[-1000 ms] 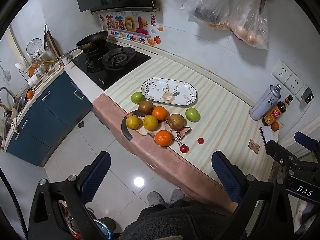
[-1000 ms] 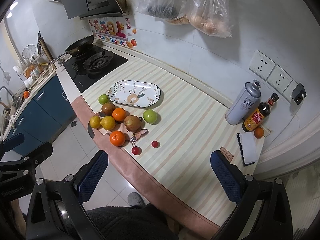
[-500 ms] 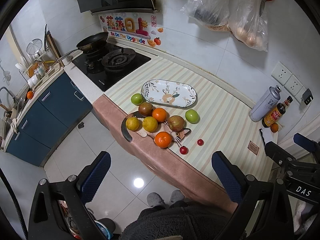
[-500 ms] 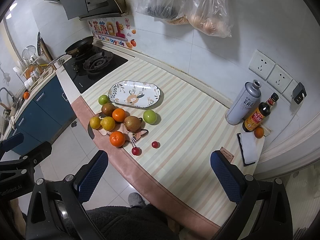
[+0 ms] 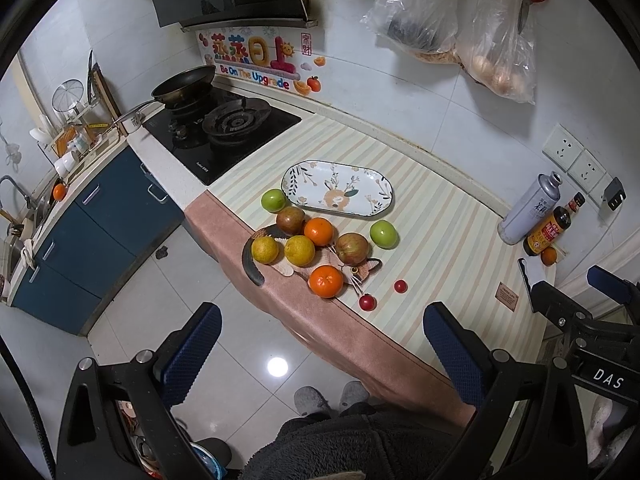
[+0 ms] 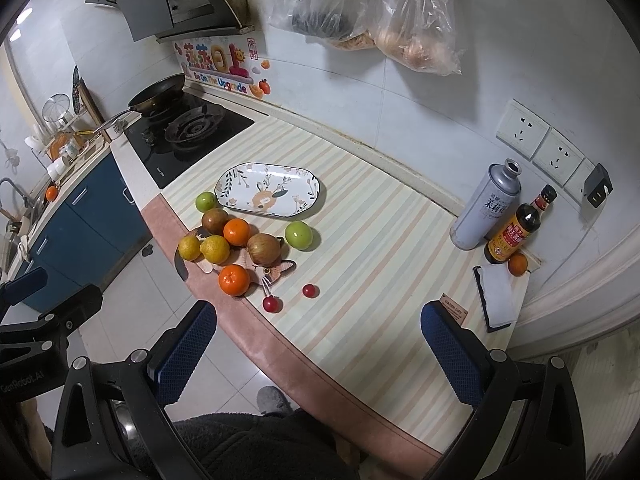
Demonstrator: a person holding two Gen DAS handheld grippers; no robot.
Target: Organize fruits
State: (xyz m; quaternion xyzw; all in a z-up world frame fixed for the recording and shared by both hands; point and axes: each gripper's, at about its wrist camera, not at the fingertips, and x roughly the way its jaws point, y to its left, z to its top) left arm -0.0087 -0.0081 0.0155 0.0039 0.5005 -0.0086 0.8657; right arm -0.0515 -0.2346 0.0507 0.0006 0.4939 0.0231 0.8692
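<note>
I hold both grippers high above the counter (image 5: pixel 440 216), well apart from the fruit. Compared with the views one second ago, almost nothing has changed: the scene has drifted slightly in both cameras and no fruit has moved. I judge that the task has not yet begun.

Gripper state:
- Left gripper (image 5: pixel 320 344): fingers spread wide, nothing between them.
- Right gripper (image 6: pixel 320 344): fingers spread wide, nothing between them.

Fruit positions:
- The plate (image 5: pixel 384 188) is empty and lies behind the fruit cluster.
- One green fruit (image 5: pixel 273 200) lies just beside the plate's left end; a second green fruit (image 5: pixel 383 234) lies near its front edge.
- Two oranges (image 5: pixel 319 231) (image 5: pixel 326 281), two yellow fruits (image 5: pixel 265 249) (image 5: pixel 299 250) and two reddish-brown fruits (image 5: pixel 291 218) (image 5: pixel 351 249) are bunched on or around a cat-shaped mat (image 5: pixel 360 270) near the counter's front edge.
- Two small red fruits (image 5: pixel 367 302) (image 5: pixel 400 286) lie apart from the cluster, close to the edge.

Assessment: all fruit remains to be sorted, presumably onto the plate. The round fruit near the front edge may roll off if nudged. Descend from above and close on one fruit at a time.
</note>
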